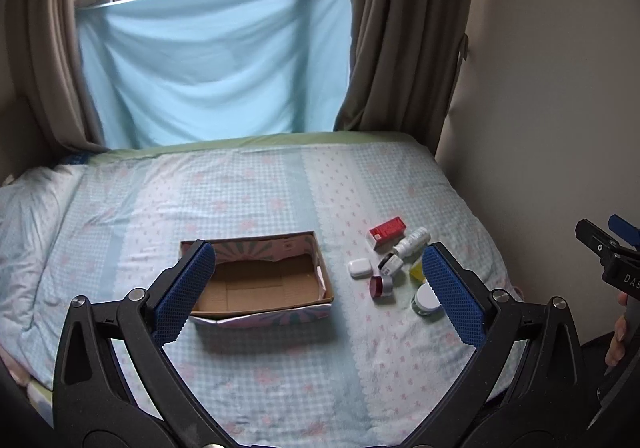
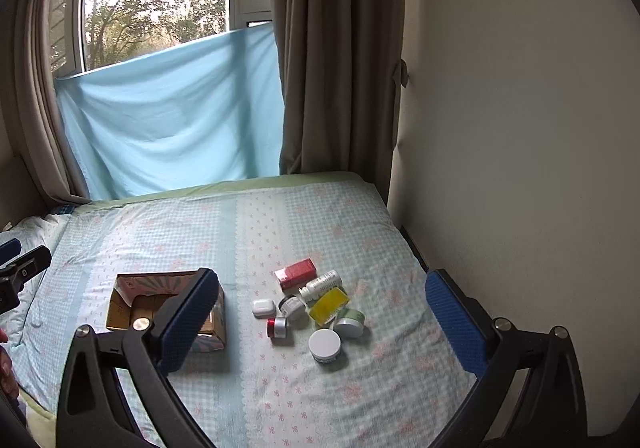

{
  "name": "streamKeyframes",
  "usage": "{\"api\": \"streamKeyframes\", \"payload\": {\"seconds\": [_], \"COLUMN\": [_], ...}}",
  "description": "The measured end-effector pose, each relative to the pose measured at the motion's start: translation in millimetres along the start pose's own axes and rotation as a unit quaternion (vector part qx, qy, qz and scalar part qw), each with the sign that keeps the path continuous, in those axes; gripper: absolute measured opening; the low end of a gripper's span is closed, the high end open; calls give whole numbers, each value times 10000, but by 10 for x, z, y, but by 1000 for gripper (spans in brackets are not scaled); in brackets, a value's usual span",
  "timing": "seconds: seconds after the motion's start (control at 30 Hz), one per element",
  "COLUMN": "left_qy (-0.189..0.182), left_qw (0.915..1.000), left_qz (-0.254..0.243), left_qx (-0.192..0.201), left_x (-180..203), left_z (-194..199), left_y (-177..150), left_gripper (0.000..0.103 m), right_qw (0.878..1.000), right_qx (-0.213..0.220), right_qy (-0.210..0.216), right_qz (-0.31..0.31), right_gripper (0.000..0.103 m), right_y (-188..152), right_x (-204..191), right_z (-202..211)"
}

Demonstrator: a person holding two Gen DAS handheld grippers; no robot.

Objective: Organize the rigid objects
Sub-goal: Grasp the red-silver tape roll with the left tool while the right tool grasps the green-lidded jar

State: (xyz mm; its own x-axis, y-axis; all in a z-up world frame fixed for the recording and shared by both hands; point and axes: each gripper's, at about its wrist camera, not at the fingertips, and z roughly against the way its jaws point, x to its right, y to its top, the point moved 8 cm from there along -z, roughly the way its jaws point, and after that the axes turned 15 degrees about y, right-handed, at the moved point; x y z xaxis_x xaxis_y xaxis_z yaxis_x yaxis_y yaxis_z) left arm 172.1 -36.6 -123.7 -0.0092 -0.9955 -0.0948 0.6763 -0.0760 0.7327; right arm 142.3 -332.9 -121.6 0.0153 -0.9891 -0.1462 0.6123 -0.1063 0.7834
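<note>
An empty open cardboard box [image 1: 260, 282] [image 2: 132, 304] sits on the bed. To its right lies a cluster of small items: a red carton [image 1: 386, 231] [image 2: 297, 273], a white bottle [image 1: 412, 242] [image 2: 322, 283], a white case [image 1: 359, 268] [image 2: 263, 307], a red-capped jar [image 1: 380, 285] [image 2: 277, 327], a yellow box [image 2: 329, 304], a green jar [image 2: 349, 322] and a white-lidded jar [image 1: 427, 298] [image 2: 325, 344]. My left gripper [image 1: 320, 288] is open and empty, above the box and items. My right gripper [image 2: 320, 312] is open and empty, above the cluster.
The bed [image 1: 248, 188] is covered with a blue checked sheet. A wall [image 2: 520, 128] runs along its right side. Brown curtains [image 1: 408, 28] and a hanging blue cloth [image 1: 212, 64] stand behind it. A pillow [image 1: 28, 216] lies at the left.
</note>
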Motion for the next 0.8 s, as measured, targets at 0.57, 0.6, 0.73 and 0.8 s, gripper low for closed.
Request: {"api": "streamKeyframes", "payload": {"seconds": [0.57,0.6,0.73,0.8], "left_qy": [-299,-294,-279,-243], "left_qw": [9685,9642,9420,9294], "left_qz": [-805,-830,-880,-836], "left_qx": [-2337,-2501,-3226,-3586], "left_x": [1532,1609,1868,1956], "left_z": [-2353,-2494,-3011,-3236], "left_y": [-597,-676,-1062,-1278], "left_gripper": [102,102,102,102], "right_qw": [9688,9655,9492,9404], "right_qx": [-2091,-2217,-2773,-3056], "right_qy": [-161,-116,63,120], "right_qz": [-1317,-1363,-1486,-1488], "right_gripper": [103,103,103,103], "right_y": [-887,-944,-1220,-1392], "right_x": [1286,1335,1492,1540], "right_z": [-1863,-1995,-2512,-2753]}}
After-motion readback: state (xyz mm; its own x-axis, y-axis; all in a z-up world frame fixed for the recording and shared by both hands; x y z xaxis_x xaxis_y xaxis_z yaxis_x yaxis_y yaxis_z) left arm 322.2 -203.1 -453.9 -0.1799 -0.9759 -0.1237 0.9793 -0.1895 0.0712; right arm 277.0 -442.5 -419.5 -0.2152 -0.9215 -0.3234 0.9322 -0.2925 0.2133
